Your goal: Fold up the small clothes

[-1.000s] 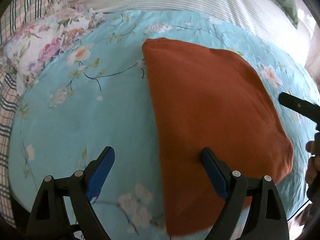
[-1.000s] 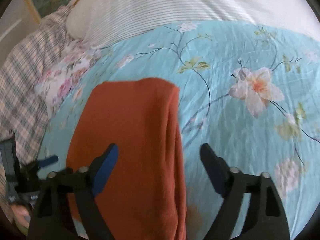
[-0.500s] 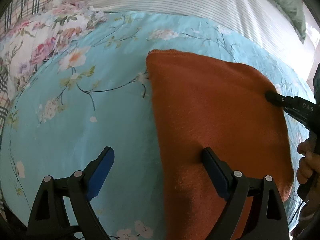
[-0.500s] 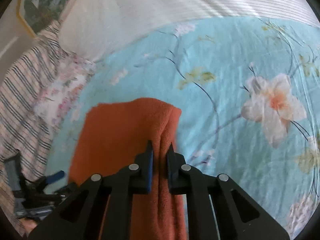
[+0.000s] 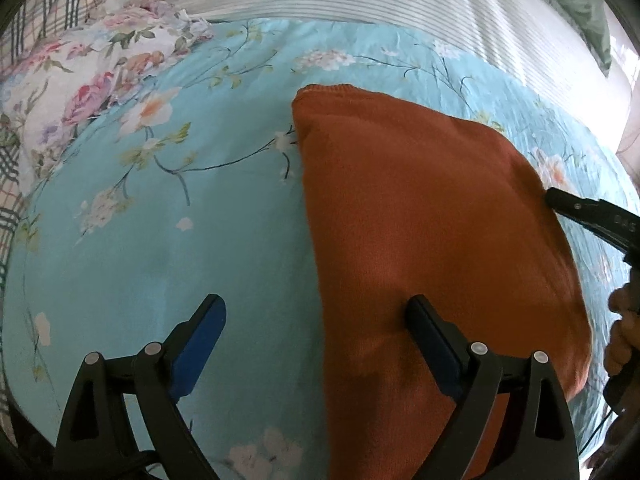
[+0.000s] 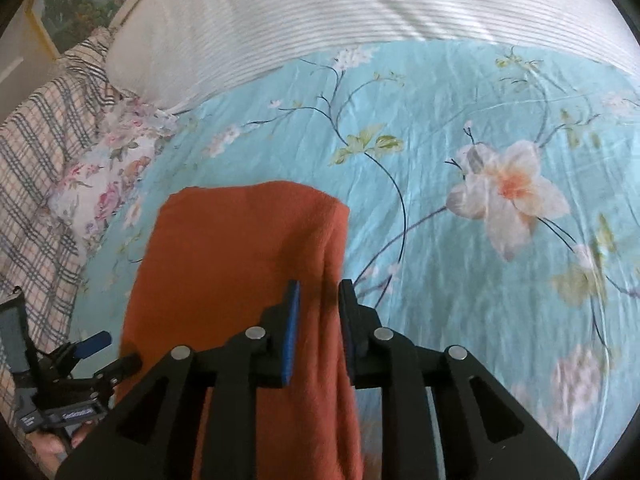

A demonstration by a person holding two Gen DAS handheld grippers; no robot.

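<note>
A folded rust-orange knit garment point(image 5: 420, 208) lies flat on the light-blue flowered bedsheet point(image 5: 180, 260). My left gripper point(image 5: 316, 304) is open wide and straddles the garment's near left edge, with one finger point(image 5: 428, 332) over the cloth and the other over bare sheet. My right gripper point(image 6: 320, 285) sits at the garment's point(image 6: 240, 248) right side. Its jaws are opening, a narrow gap apart, with the raised edge fold between them and the pads not pressing on it. In the left wrist view the right gripper's black tip point(image 5: 560, 202) touches the cloth's right edge.
A white striped pillow point(image 6: 320, 20) lies across the back of the bed. A flowered pillow point(image 5: 80, 92) and plaid cloth point(image 6: 36, 184) are on the left, a green cloth point(image 5: 580, 4) at the far right. A hand point(image 5: 622, 332) holds the right tool.
The right gripper went from wide open to shut on the garment's right edge fold, and now its jaws have parted a little. The left gripper stayed open over the left edge.
</note>
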